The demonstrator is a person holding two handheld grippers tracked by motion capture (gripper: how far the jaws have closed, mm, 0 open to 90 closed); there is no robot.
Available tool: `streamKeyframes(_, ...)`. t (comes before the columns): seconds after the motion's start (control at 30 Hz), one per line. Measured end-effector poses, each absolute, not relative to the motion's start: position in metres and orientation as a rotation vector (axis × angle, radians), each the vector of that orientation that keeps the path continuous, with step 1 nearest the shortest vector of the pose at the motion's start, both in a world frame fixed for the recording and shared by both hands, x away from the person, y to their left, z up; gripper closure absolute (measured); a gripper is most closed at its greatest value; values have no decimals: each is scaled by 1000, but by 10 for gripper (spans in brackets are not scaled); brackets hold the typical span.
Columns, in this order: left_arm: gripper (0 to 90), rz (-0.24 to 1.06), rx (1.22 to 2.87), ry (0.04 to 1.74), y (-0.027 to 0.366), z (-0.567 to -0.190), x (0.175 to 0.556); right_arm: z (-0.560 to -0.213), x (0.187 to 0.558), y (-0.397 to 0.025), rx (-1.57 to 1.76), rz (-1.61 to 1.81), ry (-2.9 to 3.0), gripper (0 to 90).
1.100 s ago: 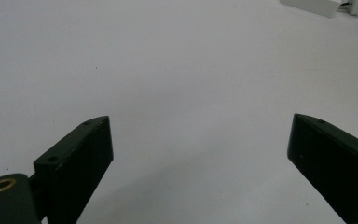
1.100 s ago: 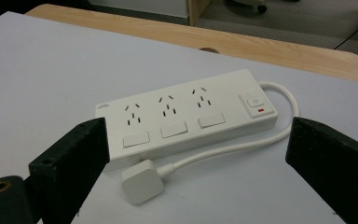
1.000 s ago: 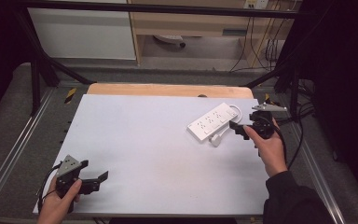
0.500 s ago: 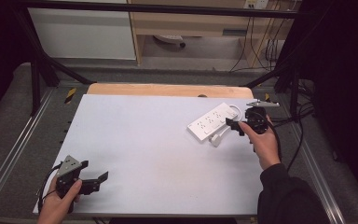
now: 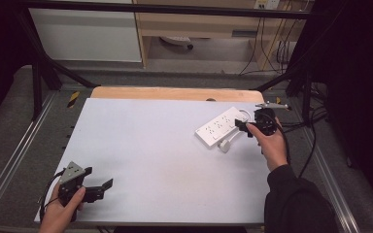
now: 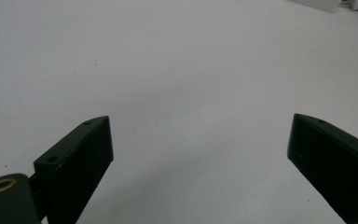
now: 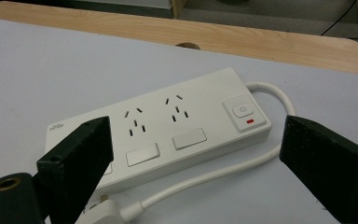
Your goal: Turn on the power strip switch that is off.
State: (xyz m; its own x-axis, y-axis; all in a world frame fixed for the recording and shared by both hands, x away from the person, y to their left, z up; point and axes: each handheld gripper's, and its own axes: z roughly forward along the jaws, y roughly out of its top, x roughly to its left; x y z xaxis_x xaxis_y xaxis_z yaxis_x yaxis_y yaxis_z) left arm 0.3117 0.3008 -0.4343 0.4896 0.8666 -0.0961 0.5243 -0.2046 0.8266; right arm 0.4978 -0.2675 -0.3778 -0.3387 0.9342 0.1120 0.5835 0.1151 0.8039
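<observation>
Right gripper view first: the right gripper [image 7: 193, 154] has its two black jaws spread wide with nothing between them but air, and beyond the gap lies a white power strip [image 7: 161, 128], flat on the pale table [image 7: 51, 65]; the strip runs from about eight o'clock to two o'clock in that view, its sockets face up, and a switch button [image 7: 243, 111] with a small red mark sits at its two o'clock end; a white cable [image 7: 270, 93] loops out from that end and curves back along the near side of the strip to a white plug [image 7: 98, 212] lying close by the left jaw at seven o'clock; a strip of bare wood [image 7: 261, 39] edges the table at twelve o'clock. In the high view the right gripper [image 5: 245, 127] is held in the person's right hand [image 5: 271, 143] at the table's two o'clock, jaws just beside the strip's [image 5: 221, 127] right end; I cannot tell whether they touch it. In the left gripper view the left gripper [image 6: 198, 158] is likewise wide apart and holding nothing, over bare table; in the high view the left hand [image 5: 60, 213] holds it [image 5: 104, 187] at the table's seven o'clock corner, well apart from the strip.
</observation>
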Motion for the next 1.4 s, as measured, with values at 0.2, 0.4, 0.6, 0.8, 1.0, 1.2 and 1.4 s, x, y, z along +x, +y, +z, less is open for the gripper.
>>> streamKeyframes(0.2,68,500,1874,1159,301,-435,312,-383,504,-267,1494,1095,1972,103)
streamKeyframes(0.4,68,500,1873,1159,301,-435,312,-388,512,-267,1523,1074,1981,95)
streamKeyframes(0.6,68,498,1874,1158,301,-435,312,-392,518,-270,1548,1063,1963,96)
streamKeyframes(0.8,68,497,1875,1158,301,-435,312,-397,521,-270,1562,1049,1976,125)
streamKeyframes(1.0,68,498,1877,1157,301,-435,312,-399,522,-266,1553,1062,1992,179)
streamKeyframes(1.2,68,497,1879,1158,301,-435,312,-402,524,-264,1558,1090,2009,285)
streamKeyframes(1.4,68,495,1882,1158,300,-435,312,-405,524,-262,1547,1098,2041,373)
